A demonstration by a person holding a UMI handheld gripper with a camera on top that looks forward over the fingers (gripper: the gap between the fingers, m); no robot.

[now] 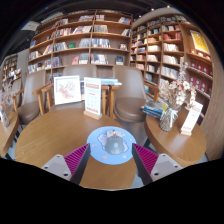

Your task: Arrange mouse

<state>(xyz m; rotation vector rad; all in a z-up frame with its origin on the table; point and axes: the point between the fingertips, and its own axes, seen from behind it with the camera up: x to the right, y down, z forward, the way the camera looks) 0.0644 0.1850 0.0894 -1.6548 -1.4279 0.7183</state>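
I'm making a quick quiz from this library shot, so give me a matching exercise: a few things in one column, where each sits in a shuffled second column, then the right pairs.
Things:
1. mouse
2. round blue mat
3. flower vase
4. white sign

Places:
A. at the table's far edge, beyond the mouse
B. on the table just ahead of the hand-held gripper, under the mouse
C. on the blue mat, between the open fingers' tips, untouched
D. on the second table, off to the right

Pairs: 1-C, 2-B, 3-D, 4-A
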